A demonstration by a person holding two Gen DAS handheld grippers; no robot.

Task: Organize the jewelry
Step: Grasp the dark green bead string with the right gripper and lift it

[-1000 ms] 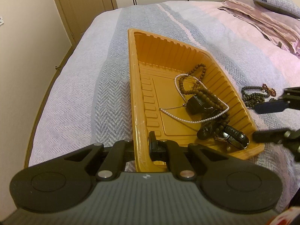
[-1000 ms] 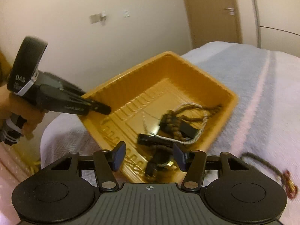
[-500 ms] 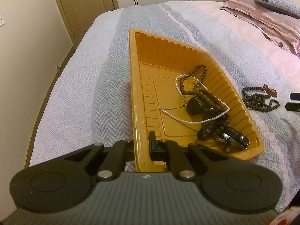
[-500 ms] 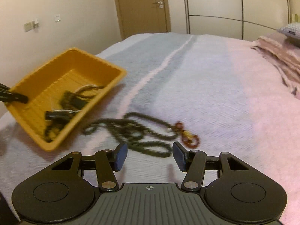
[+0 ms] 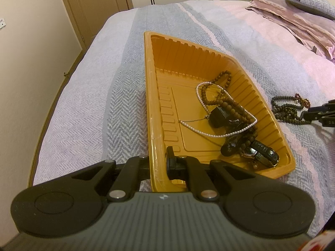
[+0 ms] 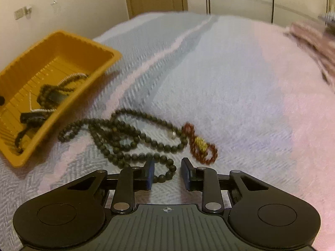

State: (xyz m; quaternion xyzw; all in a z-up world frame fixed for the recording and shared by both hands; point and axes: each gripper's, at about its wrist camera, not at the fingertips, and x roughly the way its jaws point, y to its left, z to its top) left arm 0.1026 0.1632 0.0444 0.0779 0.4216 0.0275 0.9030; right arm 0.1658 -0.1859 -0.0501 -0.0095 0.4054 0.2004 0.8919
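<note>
Beside the yellow tray [image 6: 62,87] that the left tongs [image 5: 159,163] pinched, the right tongs [image 6: 167,173] were closing, not yet gripping, around a loop of the limp dark bead necklace [image 6: 125,140], best pinched by one strand.

Plastic tray, beads and woven cloth

The orange tray [image 5: 270,113] looks like thin moulded plastic, ribbed on its walls and faintly shiny. Inside it lie a glossy white pearl string [image 5: 219,135], matt brown wood-like beads [image 5: 227,104] and shiny black pieces I cannot identify. Just beside the tray, the dark bead necklace [image 6: 117,142] looks dull, ending in translucent red beads [image 6: 206,159]. Under the tray, the bedspread [image 5: 83,113] is rough herringbone-woven cloth. Both grippers look matt black plastic with small metal pins.
</note>
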